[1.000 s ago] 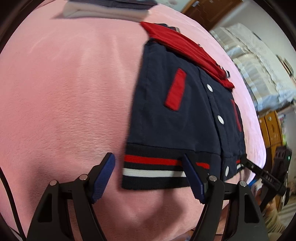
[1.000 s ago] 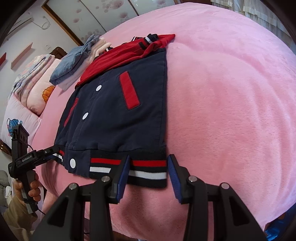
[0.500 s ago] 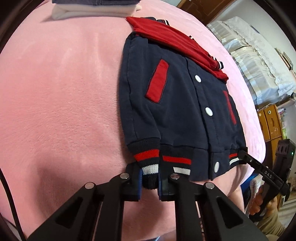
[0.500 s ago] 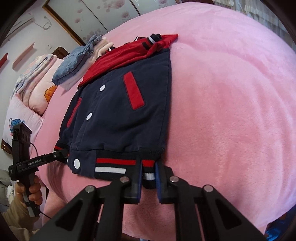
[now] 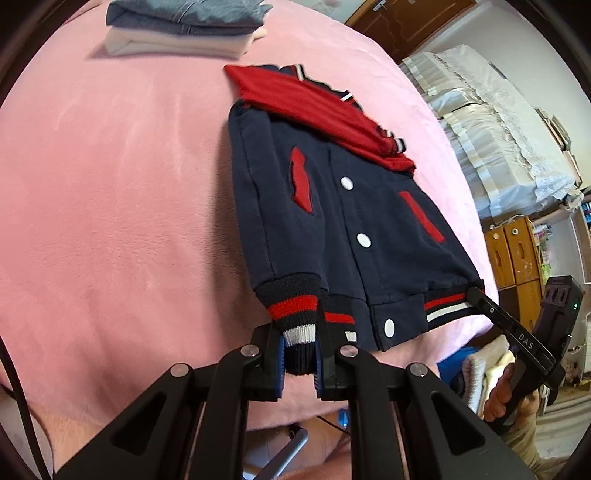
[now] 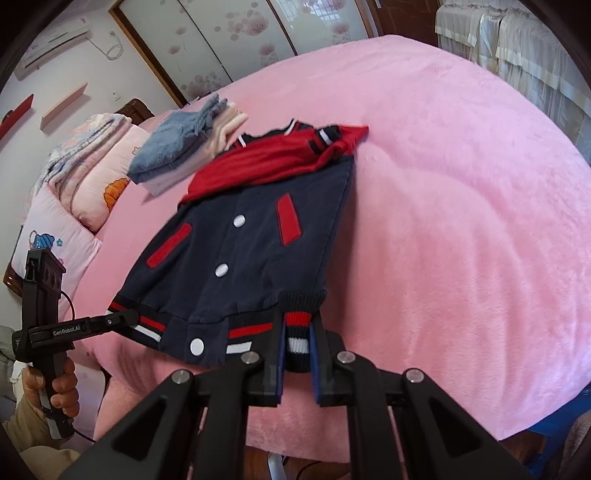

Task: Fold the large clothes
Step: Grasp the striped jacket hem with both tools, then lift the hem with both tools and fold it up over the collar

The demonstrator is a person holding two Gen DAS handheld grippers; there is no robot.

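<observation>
Pinching the jacket (image 5: 332, 221) hem, both hand-held grippers (image 5: 299, 363) (image 6: 295, 363) have lifted it since earlier.

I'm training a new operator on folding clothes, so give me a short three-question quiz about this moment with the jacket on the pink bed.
1. True or false: the left gripper and the right gripper are each shut on the striped hem of the jacket.
2. What lies on top of the folded pile beyond the jacket? A. a blue denim-like garment B. a white towel C. a red cushion
3. Fill in: ___ white snaps show down the jacket's front.
Key: 1 true; 2 A; 3 three.
</observation>
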